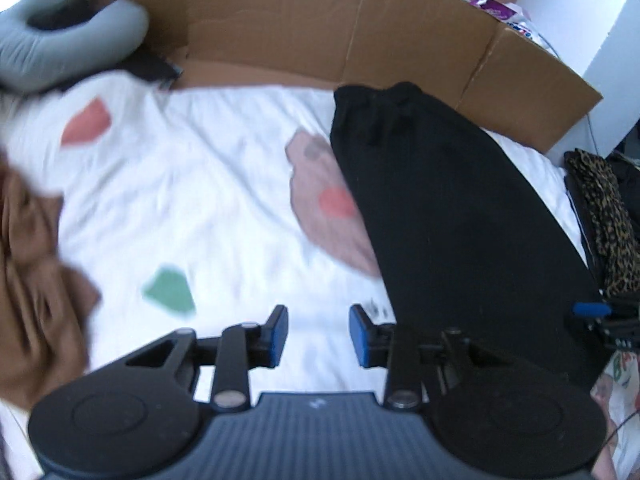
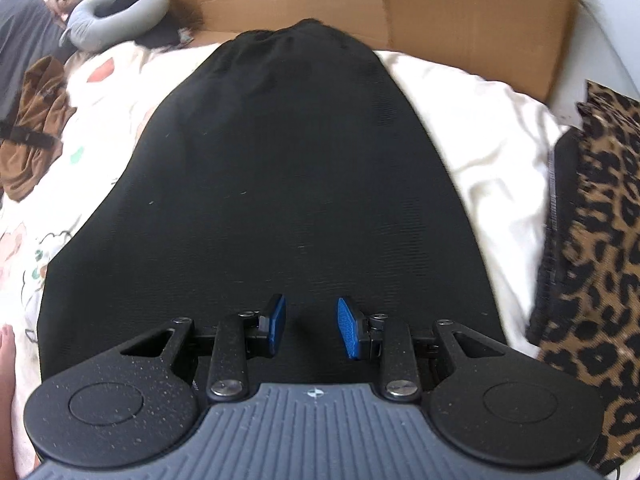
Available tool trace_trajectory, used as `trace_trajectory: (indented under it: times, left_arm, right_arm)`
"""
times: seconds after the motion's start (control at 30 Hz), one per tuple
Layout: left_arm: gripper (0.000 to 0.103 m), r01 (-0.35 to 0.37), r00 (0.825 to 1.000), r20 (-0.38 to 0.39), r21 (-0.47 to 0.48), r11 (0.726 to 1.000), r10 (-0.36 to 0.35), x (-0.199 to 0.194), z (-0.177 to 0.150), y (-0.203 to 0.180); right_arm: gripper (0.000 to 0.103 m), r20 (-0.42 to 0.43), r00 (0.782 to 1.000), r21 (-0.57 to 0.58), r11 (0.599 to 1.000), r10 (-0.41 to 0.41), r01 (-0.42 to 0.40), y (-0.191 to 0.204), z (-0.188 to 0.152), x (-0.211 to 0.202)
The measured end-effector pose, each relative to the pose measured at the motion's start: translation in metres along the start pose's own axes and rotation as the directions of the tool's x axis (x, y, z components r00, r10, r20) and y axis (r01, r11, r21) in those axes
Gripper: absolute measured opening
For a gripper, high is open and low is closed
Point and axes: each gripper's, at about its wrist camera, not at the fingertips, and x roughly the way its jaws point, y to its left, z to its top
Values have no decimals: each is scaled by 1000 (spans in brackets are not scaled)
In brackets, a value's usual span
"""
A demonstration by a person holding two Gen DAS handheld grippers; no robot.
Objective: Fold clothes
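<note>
- Right gripper [image 2: 311,330]: nearest the lens, black linkage arms with blue ribbed pads; jaws stand parted, released, nothing between them. It hangs over the near end of the black garment.
- Black garment [image 2: 280,168]: directly ahead of and beneath the right gripper, laid flat and lengthwise on the bed. Long shape, broad at the near end, narrowing to a gathered band at the far end. Fine ribbed knit, matte, with a few pale lint specks. Surface smooth, no visible creases.
- Left gripper [image 1: 319,334]: same build, blue pads parted, released, empty. It hangs over bare bed sheet; the black garment [image 1: 452,216] lies to its right, the near edge just beside the right-hand finger.
- Bed sheet [image 1: 224,200]: white, softly wrinkled, printed with coral, green and pink patches. View is motion-blurred.
- Brown garment [image 1: 36,280]: crumpled heap to the left of the left gripper, soft folds, blurred.
- Leopard-print fabric [image 2: 600,216]: to the right of the right gripper, tan with black spots, dark edge trim.
- Cardboard panel [image 1: 320,28]: plain brown, creased into sections, standing beyond the far end of the bed.
- Grey neck pillow [image 2: 116,12]: curved, padded, far left of the right gripper.
</note>
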Motion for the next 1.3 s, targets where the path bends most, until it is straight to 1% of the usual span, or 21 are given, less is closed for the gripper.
trace_trajectory:
  times: [0.17,0.27,0.33,0.4,0.47,0.53,0.67,0.83,0.9,0.97,1.03,1.1,1.17,1.2,1.23,1.3]
  left_arm:
    - [36,50,999,-19,-34,998,-50,9,-29,-5]
    - [36,34,999,-30,-52,998,-35,16,-45,-14]
    - [36,76,996,-42,-78,994,-80,20,-53,-18]
    - [36,100,993,-53,-47,994,-103,20,-64,-28]
    - [36,116,991,-66,24,993,-114,18,-71,-38]
    - [37,127,990,-78,68,990,-122,18,-78,-44]
    - [36,155,984,-99,85,984,-146,20,-88,-48]
    - [37,138,986,-116,177,974,-119,25,-101,-62]
    - [37,139,986,-120,189,972,-117,27,-103,-66]
    - [38,140,986,-112,181,973,-121,29,-103,-68]
    - [39,142,987,-104,171,975,-125,31,-102,-70]
    - [42,143,987,-91,151,978,-130,31,-99,-70]
    - [49,147,988,-63,136,980,-139,27,-96,-70]
    - [50,154,988,-50,131,979,-148,25,-95,-71]
    - [51,162,987,-38,127,979,-159,23,-93,-71]
    - [51,182,983,-23,124,975,-180,20,-89,-75]
  right_arm:
    - [35,-70,997,-39,999,-20,17,9,-10,8]
    - [35,-106,994,-53,998,-34,28,14,-14,9]
    - [34,-123,992,-60,998,-38,30,16,-17,7]
    - [34,-144,989,-67,997,-38,29,16,-21,5]
    - [34,-166,985,-71,997,-37,25,15,-26,3]
    - [34,-183,983,-77,997,-34,20,13,-35,-1]
    - [33,-209,977,-92,995,-50,32,12,-43,-7]
    - [33,-231,971,-112,993,-62,36,13,-46,-9]
    - [33,-238,969,-110,993,-62,37,13,-46,-10]
    - [33,-248,967,-96,995,-61,38,12,-45,-10]
    - [33,-264,963,-72,997,-58,40,10,-39,-9]
    - [32,-277,959,-59,997,-61,47,8,-32,-10]
    - [32,-268,959,-88,993,-94,73,12,-21,-14]
    - [32,-254,962,-107,991,-104,79,14,-16,-18]
    - [32,-239,965,-119,990,-107,80,17,-11,-22]
    - [32,-209,974,-116,991,-87,63,21,-5,-29]
